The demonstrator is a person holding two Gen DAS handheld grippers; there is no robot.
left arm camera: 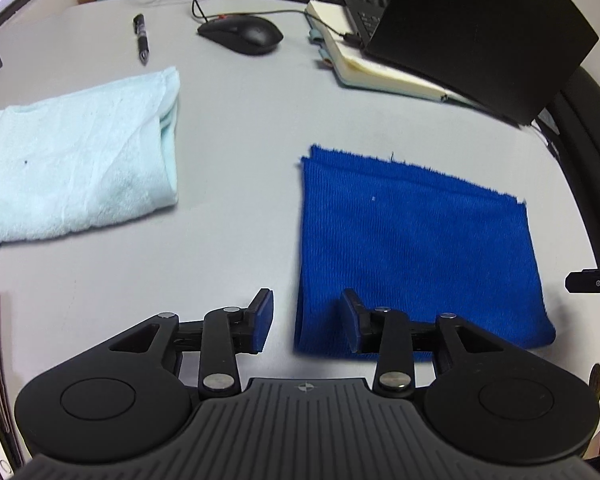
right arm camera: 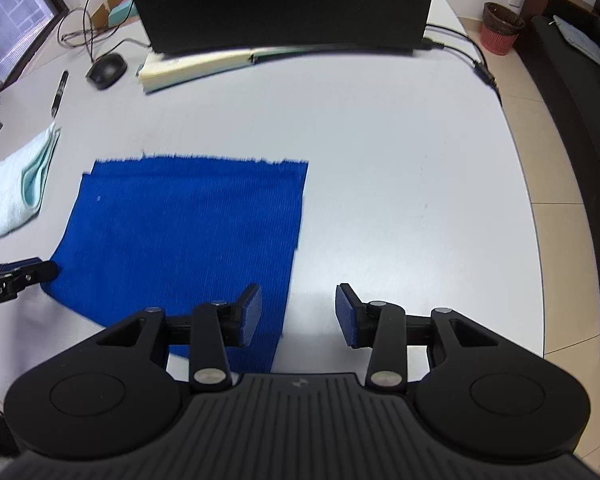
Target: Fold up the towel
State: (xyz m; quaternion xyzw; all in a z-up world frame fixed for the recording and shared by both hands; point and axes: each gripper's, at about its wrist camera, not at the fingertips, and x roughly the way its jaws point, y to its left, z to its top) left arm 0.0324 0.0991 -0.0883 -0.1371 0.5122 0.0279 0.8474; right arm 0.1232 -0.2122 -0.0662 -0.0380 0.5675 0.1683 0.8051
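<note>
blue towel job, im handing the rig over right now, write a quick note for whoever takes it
Left gripper: open, empty, at the near left corner of the blue towel.
Right gripper: open, empty, at its near right corner.
Blue towel lies flat on the grey table, apparently folded once already: two layers show at the far left edge.
The light green towel sits folded to the left.
Left to do: probably grip the near corners and fold again.
</note>
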